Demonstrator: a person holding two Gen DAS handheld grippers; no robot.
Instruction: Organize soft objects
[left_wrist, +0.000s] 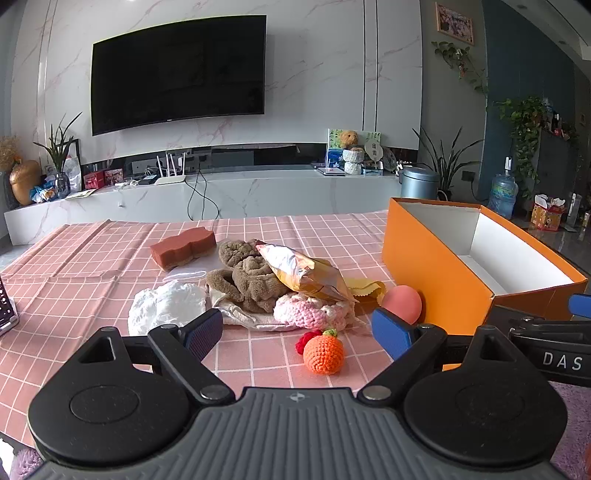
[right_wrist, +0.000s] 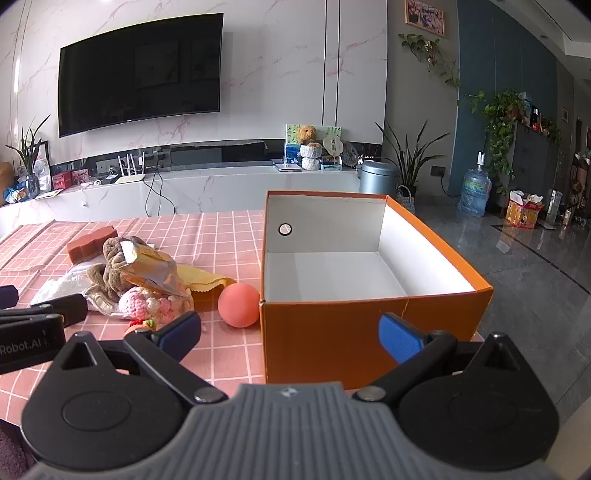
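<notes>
A pile of soft things lies on the pink checked tablecloth (left_wrist: 74, 266): a brown plush toy (left_wrist: 245, 278), a pink crochet piece (left_wrist: 308, 312), a white crumpled cloth (left_wrist: 166, 304), a foil snack bag (left_wrist: 306, 273) and a yellow cloth (left_wrist: 364, 288). An orange crochet ball (left_wrist: 324, 353) lies nearest my open, empty left gripper (left_wrist: 297, 332). A pink ball (right_wrist: 238, 304) rests against the empty orange box (right_wrist: 332, 325). My right gripper (right_wrist: 290, 334) is open and empty just before the box's front wall.
A brown sponge (left_wrist: 183, 248) lies behind the pile. A dark device (left_wrist: 5, 310) sits at the table's left edge. Behind the table stand a TV console (left_wrist: 221, 195), a grey bin (right_wrist: 378, 179) and plants. Tiled floor lies to the right.
</notes>
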